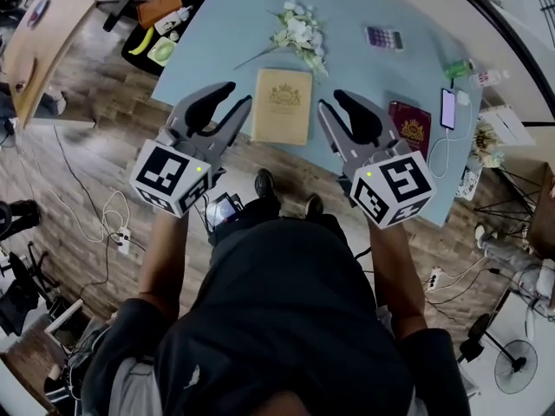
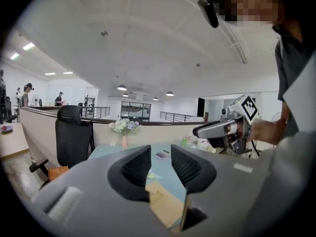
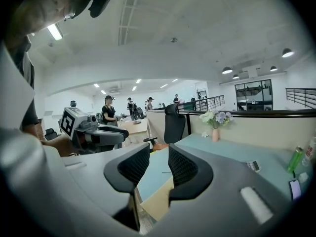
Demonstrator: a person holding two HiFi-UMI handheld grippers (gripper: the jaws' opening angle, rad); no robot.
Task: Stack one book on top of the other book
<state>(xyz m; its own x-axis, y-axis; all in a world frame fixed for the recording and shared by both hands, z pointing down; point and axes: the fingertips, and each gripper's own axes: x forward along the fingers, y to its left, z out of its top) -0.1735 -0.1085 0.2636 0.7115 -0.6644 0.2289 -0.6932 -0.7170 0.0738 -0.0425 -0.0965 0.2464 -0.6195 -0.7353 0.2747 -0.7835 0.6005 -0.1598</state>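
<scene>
A tan book (image 1: 282, 105) lies flat on the light blue table (image 1: 225, 42) near its front edge. A dark red book (image 1: 414, 126) lies to its right, partly hidden by my right gripper. My left gripper (image 1: 230, 100) hovers just left of the tan book, open and empty. Just right of that book, between the two books, my right gripper (image 1: 335, 102) is also open with nothing in it. In the left gripper view the tan book (image 2: 165, 206) shows below the jaws (image 2: 160, 164), and the right gripper (image 2: 227, 130) is at the right. The right gripper view shows the book's corner (image 3: 160, 201).
White flowers (image 1: 299, 29), a calculator (image 1: 383, 37), a green bottle (image 1: 458, 68) and a phone on a cable (image 1: 448, 108) lie further back on the table. A black office chair (image 2: 73, 137) stands at the table's left end. Cables run over the wooden floor (image 1: 95, 215).
</scene>
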